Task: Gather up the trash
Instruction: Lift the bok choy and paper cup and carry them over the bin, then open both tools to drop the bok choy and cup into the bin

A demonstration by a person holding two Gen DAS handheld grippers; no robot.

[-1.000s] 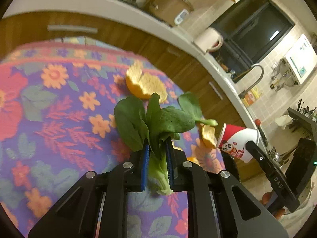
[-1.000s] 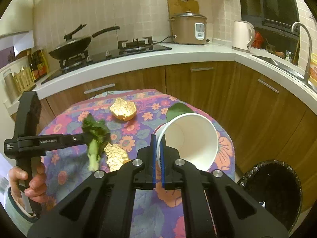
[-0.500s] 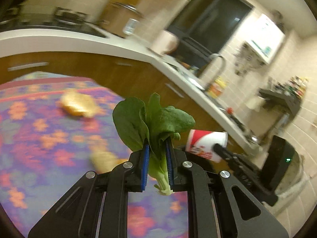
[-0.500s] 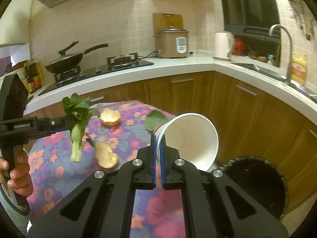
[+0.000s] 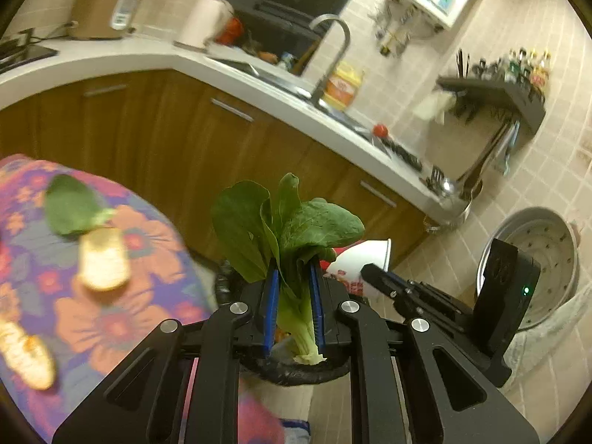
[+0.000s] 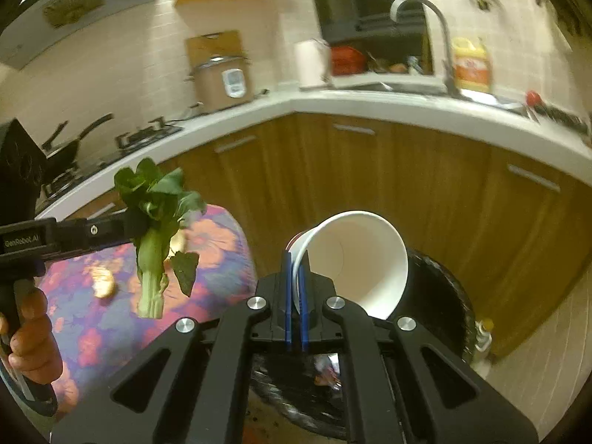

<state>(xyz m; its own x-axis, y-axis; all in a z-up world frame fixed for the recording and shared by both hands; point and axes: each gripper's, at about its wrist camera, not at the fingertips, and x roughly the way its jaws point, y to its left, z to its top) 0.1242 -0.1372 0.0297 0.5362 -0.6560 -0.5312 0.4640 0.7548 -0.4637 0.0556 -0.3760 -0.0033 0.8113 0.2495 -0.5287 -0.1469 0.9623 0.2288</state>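
My left gripper is shut on a green bok choy, held in the air past the table's edge; it also shows in the right wrist view. My right gripper is shut on the rim of a white paper cup, held tilted above a black-lined trash bin. The cup and the bin's rim also show in the left wrist view. Orange peels and a loose green leaf lie on the floral tablecloth.
Wooden cabinets and a white counter curve behind the bin. A sink with a faucet, a rice cooker and a stove with a pan stand on the counter. A metal colander hangs at the right.
Both grippers swung right, off the table toward the bin. The bok choy now hangs past the table's edge and the cup is over the bin.
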